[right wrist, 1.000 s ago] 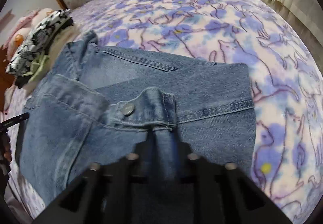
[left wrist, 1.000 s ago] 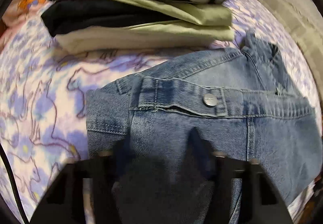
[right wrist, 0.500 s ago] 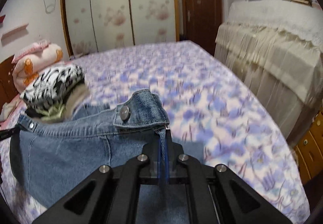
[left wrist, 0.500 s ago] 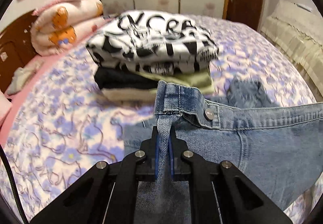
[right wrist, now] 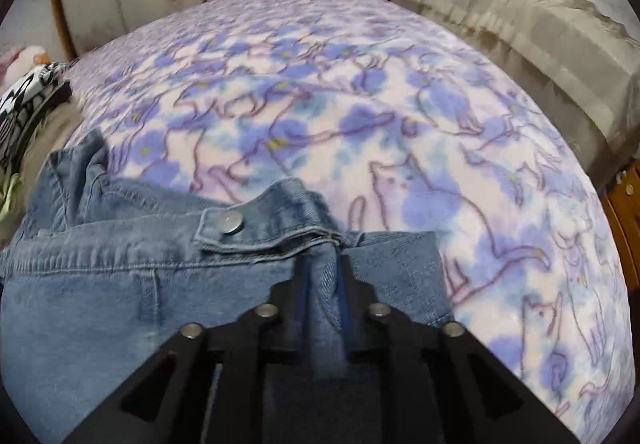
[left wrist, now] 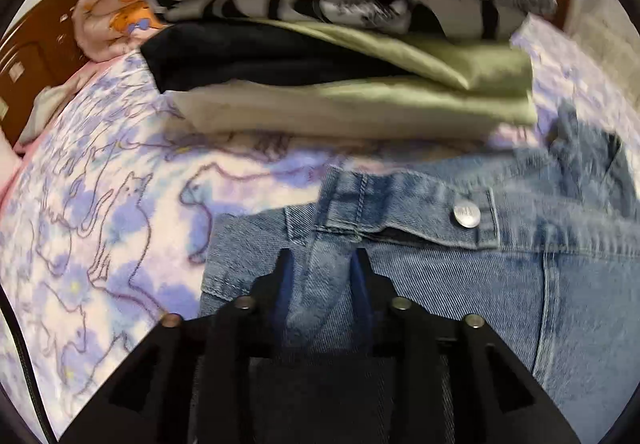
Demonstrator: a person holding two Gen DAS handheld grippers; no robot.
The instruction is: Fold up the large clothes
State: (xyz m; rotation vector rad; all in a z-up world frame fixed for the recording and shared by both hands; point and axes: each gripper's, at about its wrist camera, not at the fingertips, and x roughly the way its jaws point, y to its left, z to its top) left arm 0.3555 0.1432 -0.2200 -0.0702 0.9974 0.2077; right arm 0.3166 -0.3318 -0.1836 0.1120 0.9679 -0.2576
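Note:
A blue denim garment [left wrist: 500, 284] with metal snap buttons lies on the bed. My left gripper [left wrist: 322, 264] has its jaws a little apart, with a fold of the denim hem between the fingertips. My right gripper [right wrist: 323, 268] stands the same way at the other end of the hem [right wrist: 280, 228], next to a snap button [right wrist: 230, 223]. The denim [right wrist: 100, 304] spreads left of it and rests on the bedspread.
A stack of folded clothes [left wrist: 340, 55], black-and-white print on top, sits just behind the denim; its edge shows in the right wrist view [right wrist: 24, 111]. The purple cat-print bedspread [right wrist: 360, 103] extends far and right. A beige draped cabinet [right wrist: 540, 43] stands to the right.
Both grippers have come down with the denim hem from a raised hold to the bed. Their jaws, tightly pinched before, now stand slightly wider around the fabric.

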